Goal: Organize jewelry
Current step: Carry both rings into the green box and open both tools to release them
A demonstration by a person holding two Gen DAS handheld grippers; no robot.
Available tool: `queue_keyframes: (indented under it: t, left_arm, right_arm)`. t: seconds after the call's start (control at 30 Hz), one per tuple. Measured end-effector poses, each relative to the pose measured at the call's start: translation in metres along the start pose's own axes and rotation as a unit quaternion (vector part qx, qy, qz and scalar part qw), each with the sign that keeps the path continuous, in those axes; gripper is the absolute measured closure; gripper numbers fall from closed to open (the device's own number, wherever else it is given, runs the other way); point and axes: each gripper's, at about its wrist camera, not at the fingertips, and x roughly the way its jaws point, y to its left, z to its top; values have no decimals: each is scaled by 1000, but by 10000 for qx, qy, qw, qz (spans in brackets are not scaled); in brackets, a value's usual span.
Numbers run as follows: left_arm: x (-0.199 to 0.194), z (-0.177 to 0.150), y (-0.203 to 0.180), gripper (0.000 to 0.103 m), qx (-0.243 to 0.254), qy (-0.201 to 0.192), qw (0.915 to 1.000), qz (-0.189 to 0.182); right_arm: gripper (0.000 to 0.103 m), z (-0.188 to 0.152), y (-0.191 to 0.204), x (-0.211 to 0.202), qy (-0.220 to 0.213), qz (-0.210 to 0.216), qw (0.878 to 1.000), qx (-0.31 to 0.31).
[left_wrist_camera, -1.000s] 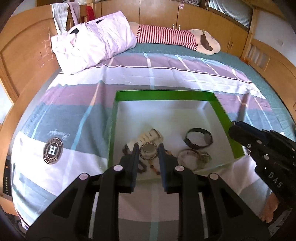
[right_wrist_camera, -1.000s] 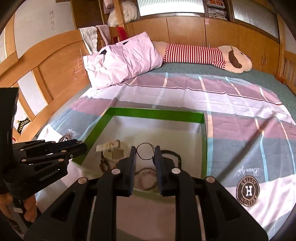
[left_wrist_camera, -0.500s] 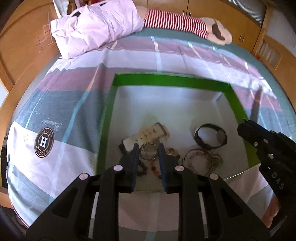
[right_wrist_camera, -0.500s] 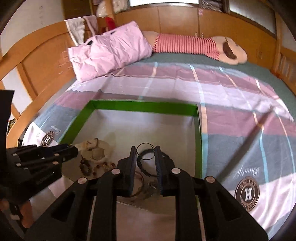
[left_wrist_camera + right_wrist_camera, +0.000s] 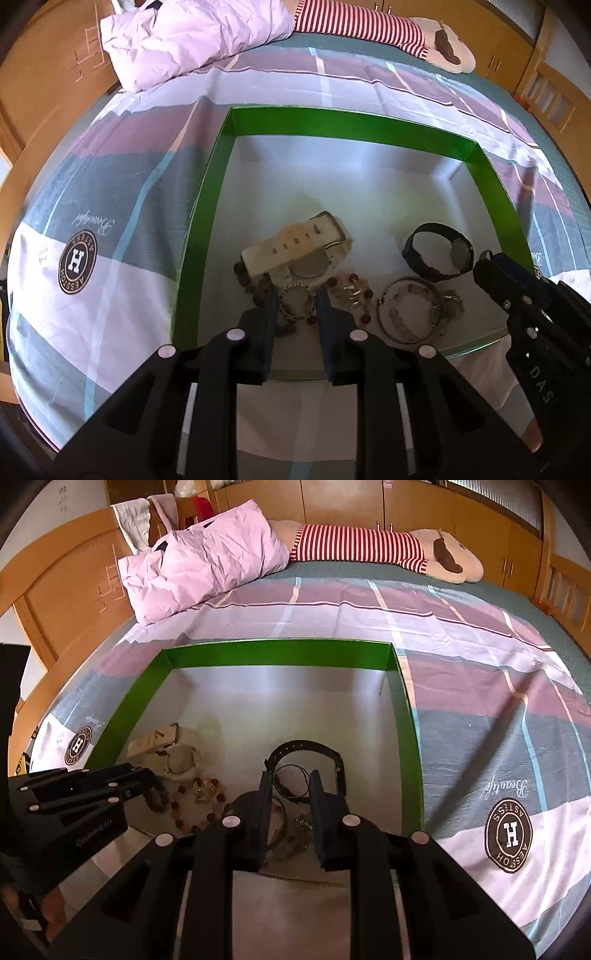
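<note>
Both wrist views down into box (image 5: 332, 125)

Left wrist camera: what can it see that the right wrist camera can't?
Only the left wrist view shows the small ring bracelet between the left hand-held gripper fingers. Only the right wrist view shows the thin black loop held in the right hand-held gripper. Both show the green box, cream watch and black watch.

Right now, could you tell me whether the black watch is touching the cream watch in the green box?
Apart. The left wrist view shows bare box floor between the cream watch and the black watch.
</note>
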Motion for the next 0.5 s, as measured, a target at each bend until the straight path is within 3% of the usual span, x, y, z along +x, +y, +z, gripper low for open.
queue_keyframes:
  t: [0.13,0.17,0.23,0.33,0.4,0.47,0.5]
  left_arm:
    - [3,-1,3,82,-80,94,9999,-54]
    - [3,-2,4,81,-99,105,9999,-63]
    - [-1,-2,4,69,-122,72,9999,-98]
    - [-9,-2,5,56,-140,-37,9998,-128]
    - [-16,-1,7,46,-202,-119,9996,-185]
    - [-25,0,10,32,-278,-242,9991,-228]
    - [-30,1,13,29,-319,-329,9987,-222]
  right_arm:
    - [83,-1,1,4,87,-61,9999,-20]
    - [78,-2,0,4,97,-59,9999,-1]
    - [63,-1,-1,2,56,-30,10000,73]
    - [55,0,-2,-4,-76,-2,9999,112]
    - [44,2,-3,-14,-320,0,9993,206]
    - [19,2,-4,-23,-620,-71,9976,314]
    - [15,2,-5,-29,-809,-147,9959,368]
